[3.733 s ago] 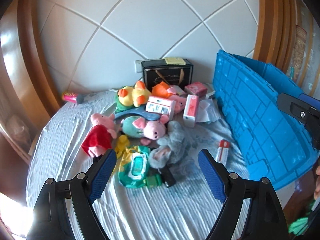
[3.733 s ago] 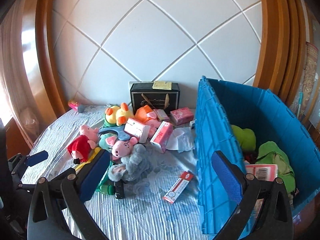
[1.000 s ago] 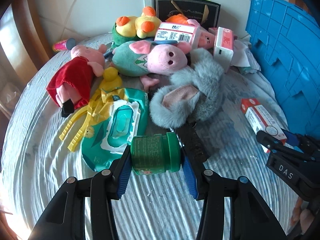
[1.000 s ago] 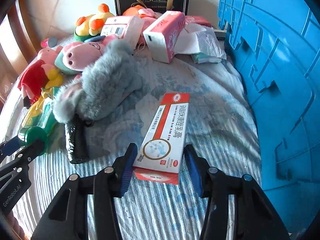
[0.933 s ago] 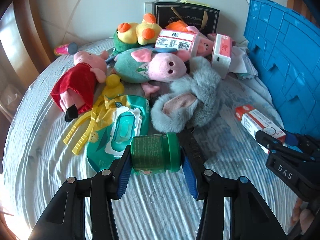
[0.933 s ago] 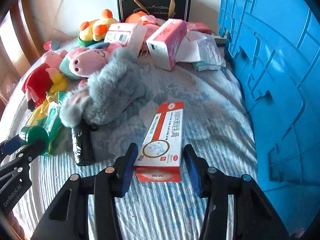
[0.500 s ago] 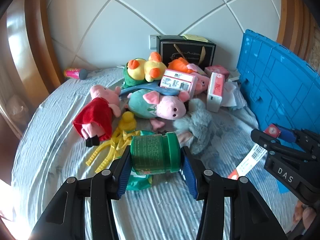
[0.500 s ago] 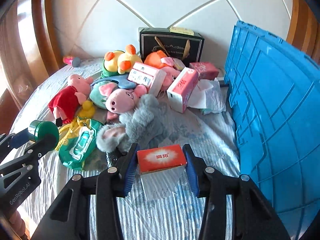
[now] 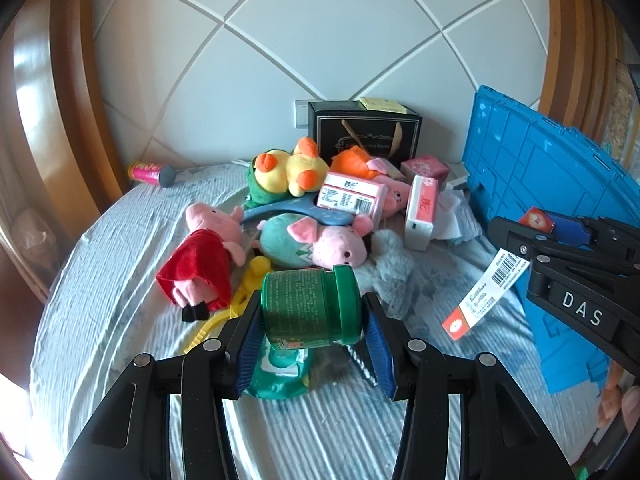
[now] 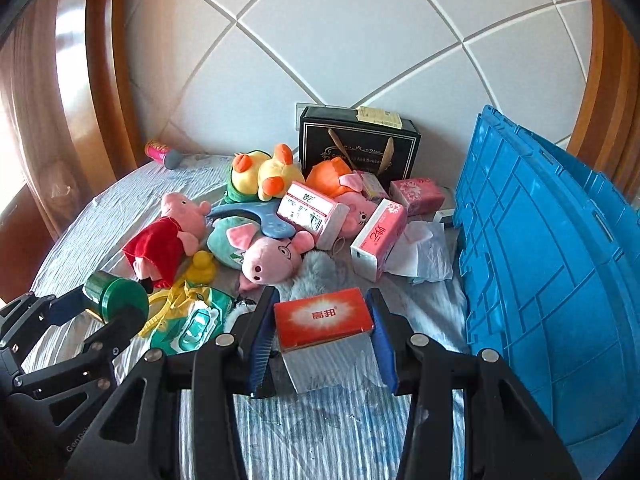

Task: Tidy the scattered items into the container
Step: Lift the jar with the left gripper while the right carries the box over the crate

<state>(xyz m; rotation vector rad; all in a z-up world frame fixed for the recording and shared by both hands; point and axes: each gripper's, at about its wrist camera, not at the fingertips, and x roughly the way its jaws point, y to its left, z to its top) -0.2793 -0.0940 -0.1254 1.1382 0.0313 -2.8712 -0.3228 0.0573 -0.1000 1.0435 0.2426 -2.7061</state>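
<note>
From the left wrist, the left gripper (image 9: 314,330) has its jaws closed on one green jar (image 9: 310,307), held on its side above the bed (image 9: 120,280) with its lid toward the blue crate (image 9: 560,184). That crate stands at the bed's right edge; left of it lies the pile — two pink pig plushes, one in a red dress (image 9: 204,256) and one in teal (image 9: 316,240), one yellow duck plush (image 9: 286,172), one grey plush (image 9: 390,268) and one black gift box (image 9: 368,136) against the wall. The right gripper (image 9: 560,240) hangs just before the crate wall, carrying one red-and-white carton (image 9: 486,294). From the right wrist, the right gripper (image 10: 322,346) has its jaws clamped on the carton (image 10: 324,318), end-on, left of the crate (image 10: 560,264). Three pink tissue packs (image 10: 380,240) lie between pile and crate. A strip of bare striped sheet runs along the crate's foot, and more lies open on the near side of the pile.
</note>
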